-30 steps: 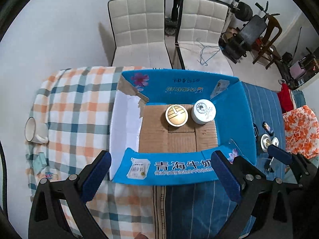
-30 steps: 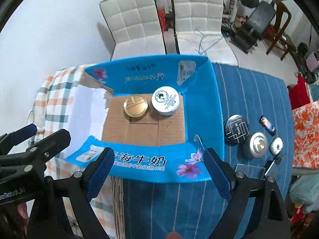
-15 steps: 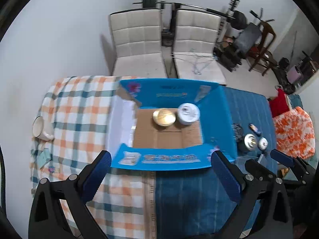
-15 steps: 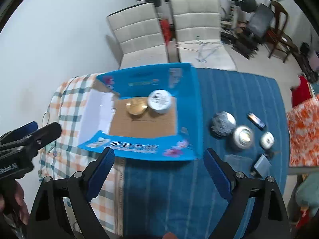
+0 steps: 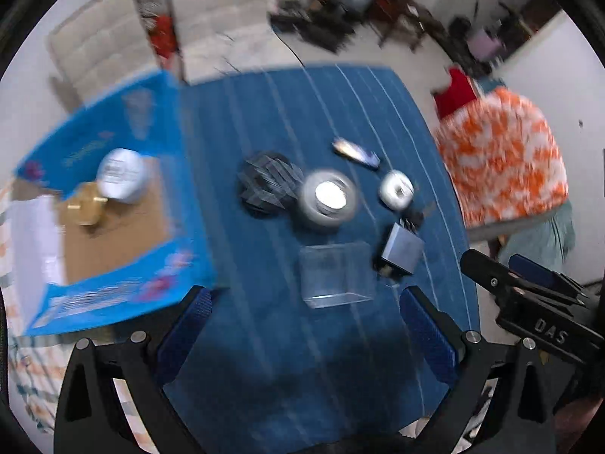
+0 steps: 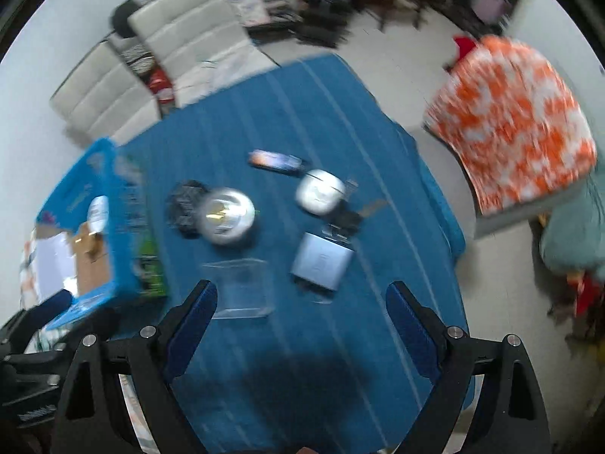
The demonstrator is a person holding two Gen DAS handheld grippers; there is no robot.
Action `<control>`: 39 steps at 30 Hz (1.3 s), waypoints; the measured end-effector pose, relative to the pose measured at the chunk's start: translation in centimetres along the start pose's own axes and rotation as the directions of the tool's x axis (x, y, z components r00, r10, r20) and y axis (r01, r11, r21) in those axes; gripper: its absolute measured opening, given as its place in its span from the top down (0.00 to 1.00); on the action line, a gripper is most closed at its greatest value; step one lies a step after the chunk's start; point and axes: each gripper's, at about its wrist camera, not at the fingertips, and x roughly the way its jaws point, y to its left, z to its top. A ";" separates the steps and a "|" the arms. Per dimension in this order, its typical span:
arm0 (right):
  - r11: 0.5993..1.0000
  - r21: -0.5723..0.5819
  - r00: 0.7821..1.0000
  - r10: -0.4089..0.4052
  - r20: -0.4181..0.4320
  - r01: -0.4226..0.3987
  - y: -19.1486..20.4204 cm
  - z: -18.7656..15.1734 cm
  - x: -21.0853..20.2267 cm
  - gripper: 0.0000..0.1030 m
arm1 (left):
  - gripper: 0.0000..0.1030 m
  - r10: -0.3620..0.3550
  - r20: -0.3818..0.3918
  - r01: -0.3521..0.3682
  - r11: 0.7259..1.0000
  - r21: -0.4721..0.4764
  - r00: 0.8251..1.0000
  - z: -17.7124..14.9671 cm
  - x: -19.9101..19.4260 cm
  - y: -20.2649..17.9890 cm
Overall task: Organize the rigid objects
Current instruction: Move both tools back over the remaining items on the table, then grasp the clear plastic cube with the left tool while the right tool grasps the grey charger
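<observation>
— Where do the loose things lie?
— On the blue cloth of the bench [image 5: 264, 113], right of the blue box [image 5: 189, 174]: a dark round item [image 5: 266, 185], a silver tin [image 5: 328, 198], a small white case [image 5: 396, 190], a clear box [image 5: 334, 272], a grey block [image 5: 402, 247].
— And in the box?
— A white jar [image 5: 121, 174] touching a gold lid [image 5: 85, 204]. Blur hides the labels.
— The jaws?
— The left gripper [image 5: 302, 336] and the right gripper [image 6: 300, 325] stand wide apart, holding nothing.
</observation>
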 end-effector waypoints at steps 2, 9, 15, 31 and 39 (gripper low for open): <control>0.999 0.033 0.999 -0.010 -0.036 0.012 -2.5 0.1 2.1 0.10 | 0.01 0.005 -0.064 -0.004 1.000 0.011 0.998 0.3 3.5 -1.6; 0.994 0.108 0.994 0.017 -0.112 -0.004 -5.2 0.7 7.5 0.10 | 0.01 0.015 -0.204 -0.020 1.000 -0.021 0.979 1.1 11.5 -3.5; 0.990 0.136 0.986 0.062 -0.153 -0.041 -3.3 1.8 10.8 0.10 | 0.37 0.022 -0.254 -0.041 0.997 -0.067 0.967 0.6 14.7 -2.9; 0.996 -0.067 0.963 -0.070 -0.261 0.055 0.9 2.1 15.9 0.36 | 0.38 0.057 -0.247 -0.079 0.994 -0.081 0.967 0.1 14.1 -1.7; 0.990 -0.084 0.971 -0.124 -0.202 0.109 1.4 1.6 16.1 0.39 | 0.39 0.068 -0.246 -0.090 0.993 -0.081 0.967 0.0 15.7 -1.6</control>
